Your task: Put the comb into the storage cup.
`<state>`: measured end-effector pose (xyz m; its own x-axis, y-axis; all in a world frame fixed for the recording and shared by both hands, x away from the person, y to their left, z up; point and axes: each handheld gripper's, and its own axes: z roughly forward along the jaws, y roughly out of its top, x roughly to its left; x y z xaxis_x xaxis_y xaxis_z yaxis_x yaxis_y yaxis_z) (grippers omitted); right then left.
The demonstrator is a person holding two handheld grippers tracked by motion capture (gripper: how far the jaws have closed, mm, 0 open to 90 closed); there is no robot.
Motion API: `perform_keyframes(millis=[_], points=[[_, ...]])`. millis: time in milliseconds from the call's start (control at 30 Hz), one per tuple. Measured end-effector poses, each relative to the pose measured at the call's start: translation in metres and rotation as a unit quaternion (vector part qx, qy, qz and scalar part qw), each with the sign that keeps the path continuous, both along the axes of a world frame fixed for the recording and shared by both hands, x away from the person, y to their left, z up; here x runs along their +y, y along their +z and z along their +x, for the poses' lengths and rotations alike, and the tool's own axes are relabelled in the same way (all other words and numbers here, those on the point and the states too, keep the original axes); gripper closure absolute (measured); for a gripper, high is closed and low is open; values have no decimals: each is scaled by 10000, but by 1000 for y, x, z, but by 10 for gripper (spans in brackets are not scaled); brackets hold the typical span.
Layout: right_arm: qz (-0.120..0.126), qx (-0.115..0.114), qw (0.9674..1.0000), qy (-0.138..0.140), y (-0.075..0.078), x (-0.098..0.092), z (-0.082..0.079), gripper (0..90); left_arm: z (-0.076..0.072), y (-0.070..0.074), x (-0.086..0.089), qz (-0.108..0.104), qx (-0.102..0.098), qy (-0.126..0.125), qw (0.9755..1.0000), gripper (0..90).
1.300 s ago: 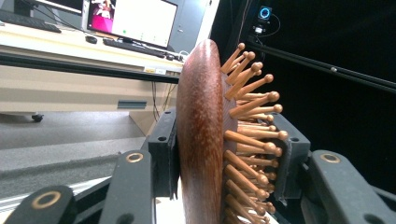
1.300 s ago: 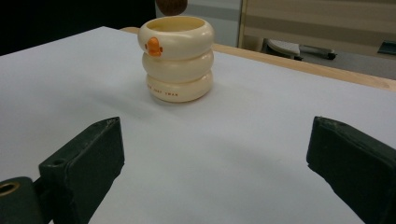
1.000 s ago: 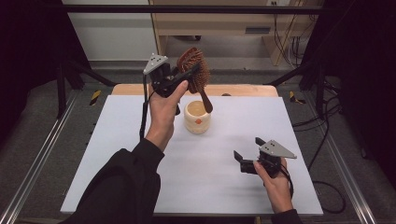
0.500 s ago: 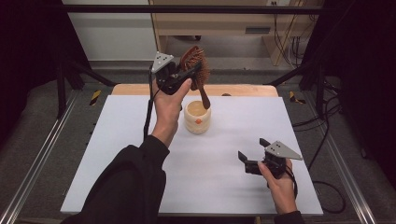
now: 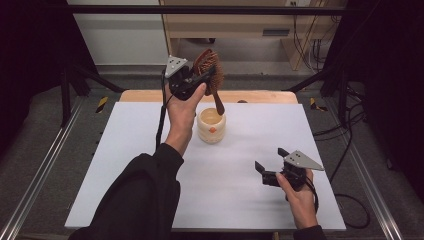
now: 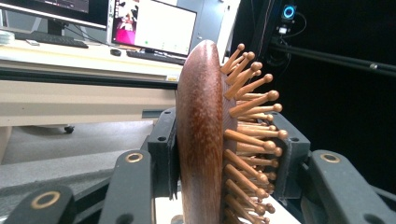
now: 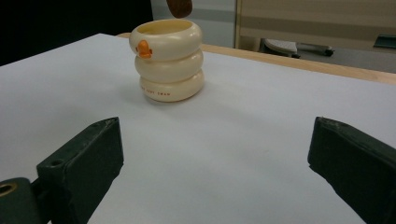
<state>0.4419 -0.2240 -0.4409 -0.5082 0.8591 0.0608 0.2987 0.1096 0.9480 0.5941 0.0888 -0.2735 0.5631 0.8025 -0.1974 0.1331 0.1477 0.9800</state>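
1. Wooden hairbrush (image 5: 209,70): dark red-brown, with peg bristles tipped by small balls. It is held in the air above the far part of the table, head up and handle slanting down toward the cup's mouth. The tip of the handle hangs just over the rim (whether it touches cannot be told).
2. Left gripper (image 5: 200,80): raised in the left hand (image 5: 182,107), its jaws clamped on the brush head, one against the smooth back, the other on the bristle side, as the left gripper view shows.
3. Cream cup (image 5: 211,125): three stacked rings, with an orange mark on the upper ring and small orange lettering on the lowest. It stands upright on the white table (image 5: 125,165), toward the far middle.
4. Right gripper (image 5: 272,167): held low over the near right part of the table in the right hand (image 5: 300,195), jaws spread wide with nothing between them, well apart from the cup.
5. Surroundings: wooden table edge (image 5: 260,96) at the far side; desk with monitors (image 6: 149,25) beyond.
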Motion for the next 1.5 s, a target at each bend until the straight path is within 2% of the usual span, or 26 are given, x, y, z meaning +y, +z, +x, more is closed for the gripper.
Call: perform_keyframes(millis=[467, 1033, 1500], points=[[13, 50, 10000, 30, -1, 0, 1, 45, 3, -5, -4, 39, 9, 71, 10000, 521], [10, 67, 10000, 1, -1, -2, 1, 46, 3, -9, -1, 91, -9, 111, 9999, 521], [30, 59, 10000, 3, -1, -3, 2, 45, 7, -19, 7, 98, 94, 202, 9997, 520]])
